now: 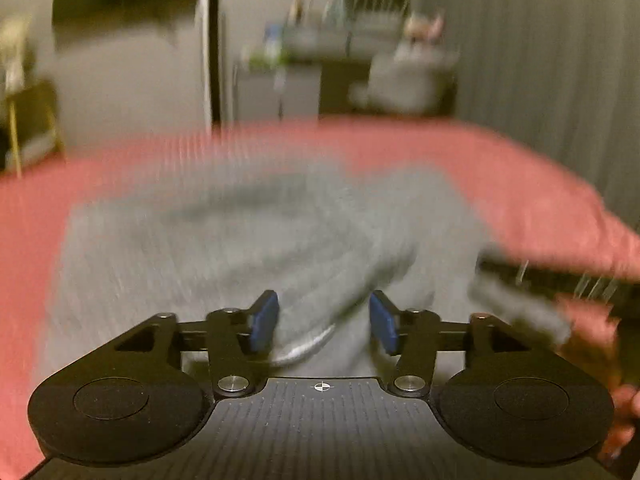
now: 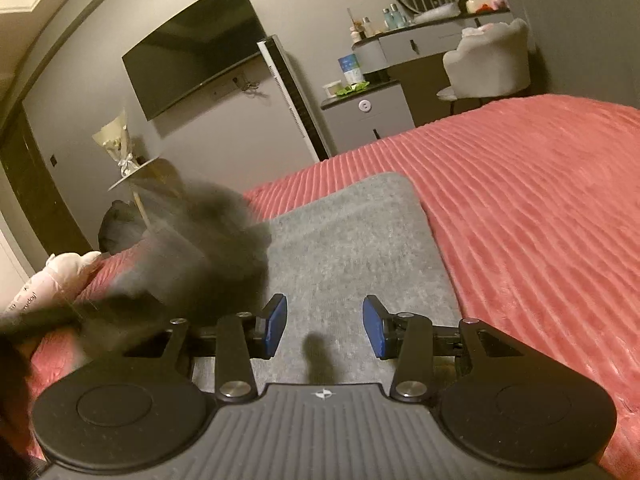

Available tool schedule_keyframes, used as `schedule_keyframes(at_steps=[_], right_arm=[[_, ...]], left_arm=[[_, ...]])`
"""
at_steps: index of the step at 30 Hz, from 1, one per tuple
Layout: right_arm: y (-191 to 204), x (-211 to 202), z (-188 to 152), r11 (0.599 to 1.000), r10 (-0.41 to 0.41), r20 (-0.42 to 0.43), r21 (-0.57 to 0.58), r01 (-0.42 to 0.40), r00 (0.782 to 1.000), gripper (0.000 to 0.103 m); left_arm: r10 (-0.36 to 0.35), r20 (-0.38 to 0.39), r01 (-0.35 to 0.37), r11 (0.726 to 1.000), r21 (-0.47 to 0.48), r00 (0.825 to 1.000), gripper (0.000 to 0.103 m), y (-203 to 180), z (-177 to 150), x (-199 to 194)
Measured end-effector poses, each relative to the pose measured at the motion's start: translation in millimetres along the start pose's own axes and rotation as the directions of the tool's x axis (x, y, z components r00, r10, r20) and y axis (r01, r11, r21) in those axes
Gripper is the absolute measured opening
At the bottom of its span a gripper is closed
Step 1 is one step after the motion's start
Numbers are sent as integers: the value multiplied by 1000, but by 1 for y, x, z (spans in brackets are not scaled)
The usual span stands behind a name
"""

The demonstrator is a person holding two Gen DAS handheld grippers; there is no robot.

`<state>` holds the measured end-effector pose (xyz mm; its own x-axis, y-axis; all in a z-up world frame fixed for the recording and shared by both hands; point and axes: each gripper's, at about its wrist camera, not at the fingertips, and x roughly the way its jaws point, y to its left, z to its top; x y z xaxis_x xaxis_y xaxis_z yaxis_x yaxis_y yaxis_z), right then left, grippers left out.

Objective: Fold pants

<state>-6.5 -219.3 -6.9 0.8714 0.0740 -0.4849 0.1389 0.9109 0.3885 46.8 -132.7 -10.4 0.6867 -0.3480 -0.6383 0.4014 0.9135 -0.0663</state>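
Grey pants lie folded flat on a pink ribbed bedspread — the near end beneath both tools. The right gripper hovers over the fabric, its blue pads parted and empty. The left gripper, blurred, also stands apart with nothing gripped — a dresser behind.

Pants lie flat on bedspread, running from near edge toward far. Right gripper over near end of pants, left gripper over them further left; both with jaws apart, nothing between. Far behind bed: vanity desk, chair to its right, wall screen far left.
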Motion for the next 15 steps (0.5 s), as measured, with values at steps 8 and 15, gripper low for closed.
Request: schedule_keyframes(at_steps=[8, 15], right_arm=[[-11, 10, 5, 988, 103, -35, 121, -98, 994, 61], [-5, 30, 4, 945, 256, -129, 241, -220, 958, 91]], left_arm=[[119, 104, -93, 970, -226, 987, 95, 43, -4, -60], [235, -46, -201, 693, -692, 971, 96, 141, -35, -69]])
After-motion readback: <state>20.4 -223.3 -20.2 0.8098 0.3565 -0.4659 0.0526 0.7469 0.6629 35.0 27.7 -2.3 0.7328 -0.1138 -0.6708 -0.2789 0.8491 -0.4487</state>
